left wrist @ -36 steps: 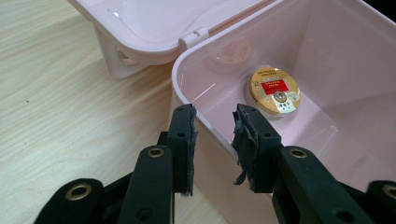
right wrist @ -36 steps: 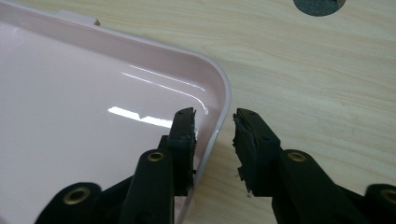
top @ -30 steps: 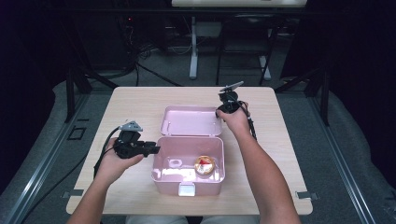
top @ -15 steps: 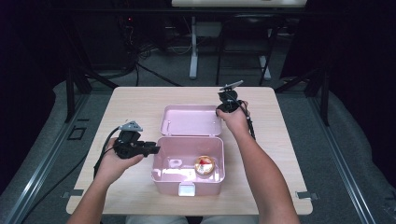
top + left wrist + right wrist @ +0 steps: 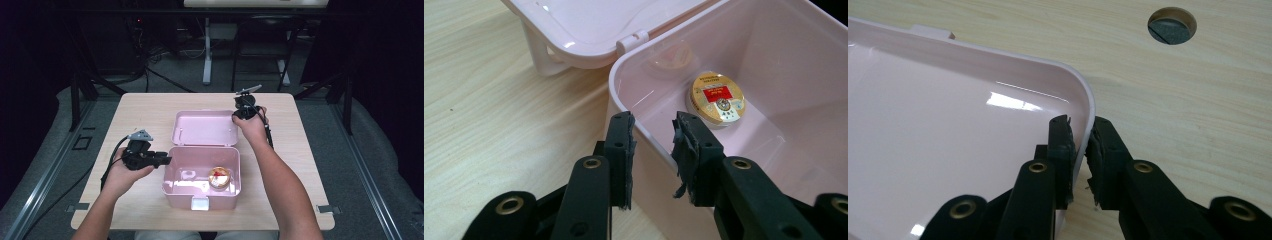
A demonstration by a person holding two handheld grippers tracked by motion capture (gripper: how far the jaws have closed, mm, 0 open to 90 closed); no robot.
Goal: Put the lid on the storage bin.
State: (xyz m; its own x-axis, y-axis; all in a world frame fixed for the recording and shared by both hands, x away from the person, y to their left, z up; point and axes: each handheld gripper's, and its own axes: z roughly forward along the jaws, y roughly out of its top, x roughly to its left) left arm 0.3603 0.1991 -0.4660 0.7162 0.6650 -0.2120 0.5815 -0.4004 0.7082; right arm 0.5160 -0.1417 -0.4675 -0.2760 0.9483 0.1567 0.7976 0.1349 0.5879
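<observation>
Pink box (image 5: 201, 176) sits near the front edge of the table (image 5: 150, 107), roughly in the middle, with its lid (image 5: 205, 128) flipped all the way back and lying flat toward the far edge. Inside the box, over toward its right side, there's a round gold tin (image 5: 219, 176) with a red label on top, lying flat on the bottom.

Left gripper (image 5: 653, 131) is at the box's left wall. In the left gripper view the jaws are apart and straddle the rim, one jaw outside and one inside, with a gap on both sides of the plastic, so no squeeze on it. The tin (image 5: 717, 97) sits just past the inside jaw.

Right gripper (image 5: 1082, 134) is at the lid's far right corner. Its jaws are pressed in on the lid's (image 5: 948, 140) raised edge, one pad on the inside face and one on the outside, so it's pinching the rim. Beyond it, the table has a round hole (image 5: 1172, 24) with a grey insert.

From the high view, the left gripper (image 5: 165, 160) and right gripper (image 5: 239, 113) are well apart, at opposite corners of the open box.
</observation>
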